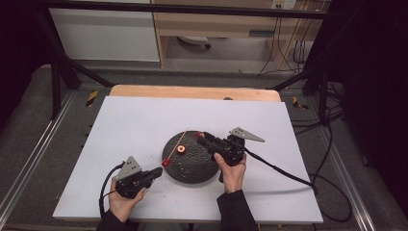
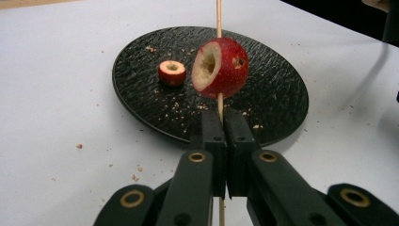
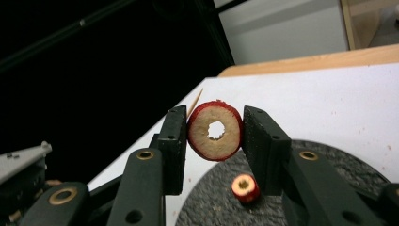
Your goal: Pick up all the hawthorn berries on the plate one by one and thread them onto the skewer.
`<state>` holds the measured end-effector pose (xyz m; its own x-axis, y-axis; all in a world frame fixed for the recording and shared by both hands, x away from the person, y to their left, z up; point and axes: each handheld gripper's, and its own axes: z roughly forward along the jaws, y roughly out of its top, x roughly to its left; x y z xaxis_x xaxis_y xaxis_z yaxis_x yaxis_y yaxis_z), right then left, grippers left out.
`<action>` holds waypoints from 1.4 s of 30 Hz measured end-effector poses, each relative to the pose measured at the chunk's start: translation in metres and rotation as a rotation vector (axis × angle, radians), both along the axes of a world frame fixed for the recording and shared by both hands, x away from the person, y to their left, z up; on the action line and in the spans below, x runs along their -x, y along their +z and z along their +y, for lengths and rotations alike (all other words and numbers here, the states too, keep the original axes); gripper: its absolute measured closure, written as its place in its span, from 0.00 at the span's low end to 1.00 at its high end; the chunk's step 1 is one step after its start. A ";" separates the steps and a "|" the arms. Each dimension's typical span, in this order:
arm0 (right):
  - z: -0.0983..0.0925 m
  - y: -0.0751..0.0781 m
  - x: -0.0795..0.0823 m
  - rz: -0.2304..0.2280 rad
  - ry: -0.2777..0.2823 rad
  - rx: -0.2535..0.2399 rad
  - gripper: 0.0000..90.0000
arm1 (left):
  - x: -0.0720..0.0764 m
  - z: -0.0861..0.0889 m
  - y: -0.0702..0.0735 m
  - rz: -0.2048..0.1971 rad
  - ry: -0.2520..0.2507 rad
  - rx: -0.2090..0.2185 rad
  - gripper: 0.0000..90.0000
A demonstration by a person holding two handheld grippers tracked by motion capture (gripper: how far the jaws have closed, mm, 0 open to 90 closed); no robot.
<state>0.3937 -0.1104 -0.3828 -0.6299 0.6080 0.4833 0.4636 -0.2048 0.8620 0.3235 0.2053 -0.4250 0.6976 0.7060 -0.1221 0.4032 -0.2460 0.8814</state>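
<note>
I am looking down on a white table top (image 1: pixel 144 120) with a strip of bare wood along its far edge, dark framing on both sides and pale cabinets beyond. Nearest me, two forearms come in over the near edge. The left gripper (image 1: pixel 156 171) sits close to the near left part of the table, with bare white surface open to its left and ahead of it. Its jaws are closed tight on a thin wooden skewer (image 2: pixel 219 16), which runs away from me over a round black plate (image 1: pixel 190 171) in the middle of the table. Threaded on the skewer just past the jaw tips is a small red fruit (image 2: pixel 221 68), hollowed at one end so pale flesh shows, with a small hole in its red skin. Crumbs speckle the plate and the table around it. Lying loose on the plate is a little red-skinned fruit piece (image 1: pixel 181 149) with a pale cut face. Above the plate's far right part, the right gripper (image 1: pixel 199 137) pinches a ring-shaped fruit slice (image 3: pixel 215 130) by its red rim, its cored hole facing the camera. Beyond the plate the white surface is open up to the wooden edge.
</note>
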 end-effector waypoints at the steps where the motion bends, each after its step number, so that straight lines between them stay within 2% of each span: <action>1: 0.000 0.000 0.000 -0.006 -0.006 -0.013 0.69 | 0.000 -0.001 0.000 -0.001 0.000 0.002 0.98; 11: -0.007 -0.001 -0.004 -0.013 -0.058 -0.145 0.69 | -0.002 -0.006 0.003 -0.005 -0.004 0.008 0.98; 29: -0.013 0.002 -0.010 -0.030 -0.114 -0.238 0.69 | -0.003 -0.022 0.006 -0.014 -0.021 0.024 0.98; 42: -0.014 0.005 -0.016 -0.035 -0.148 -0.326 0.69 | -0.002 -0.033 0.007 -0.020 -0.040 0.026 0.98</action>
<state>0.4092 -0.1240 -0.3783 -0.5658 0.5112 0.6470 0.3800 -0.5347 0.7548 0.3250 0.1727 -0.4175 0.7278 0.6741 -0.1256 0.3755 -0.2385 0.8956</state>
